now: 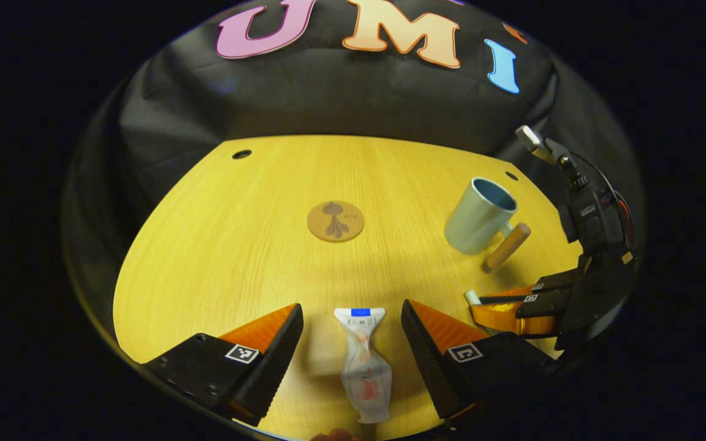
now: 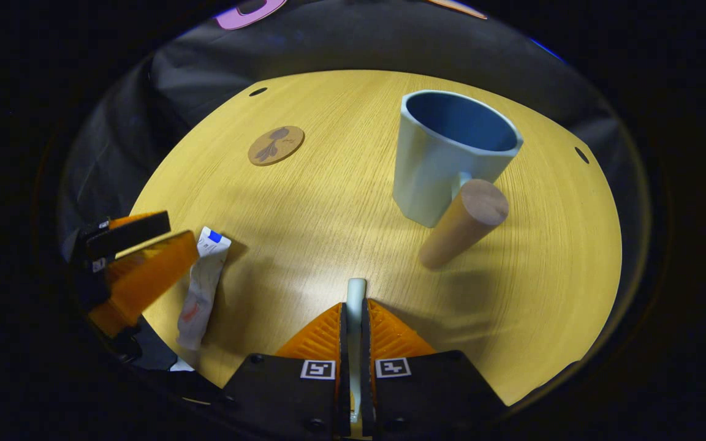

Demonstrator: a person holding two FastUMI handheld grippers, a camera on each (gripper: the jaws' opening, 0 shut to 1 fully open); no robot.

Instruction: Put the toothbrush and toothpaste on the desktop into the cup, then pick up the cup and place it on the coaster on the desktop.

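Most of the toothbrush [image 2: 356, 294] is hidden: in the right gripper view only its pale end pokes out ahead of my right claw [image 2: 353, 309], and the rest runs back between the two fingers, so I cannot make out which end this is. In the left gripper view that same claw [image 1: 482, 306] sits low at the right edge, partly cut off, with a small pale tip of the toothbrush [image 1: 471, 297] showing at its front. The near end of the toothpaste [image 1: 363, 361] runs down toward the bottom rim of the left gripper view.

My right claw is closed, both fingers pressing on the toothbrush, low over the surface [image 2: 304, 233]. My left claw [image 1: 352, 327] is spread wide, and the toothpaste lies flat on the surface [image 1: 218, 257] in the gap between its fingers, touching neither. In the right gripper view the left claw [image 2: 163, 245] sits just beside the toothpaste [image 2: 201, 288].

The cup [image 2: 445, 156] stands upright ahead of my right claw, slightly to the right, its wooden handle [image 2: 464, 222] pointing back toward me. The coaster [image 1: 335, 221] lies well ahead of my left claw, apart from the cup [image 1: 480, 215].

I count one toothbrush, one toothpaste, one cup, one coaster [image 2: 276, 145] and two claws.
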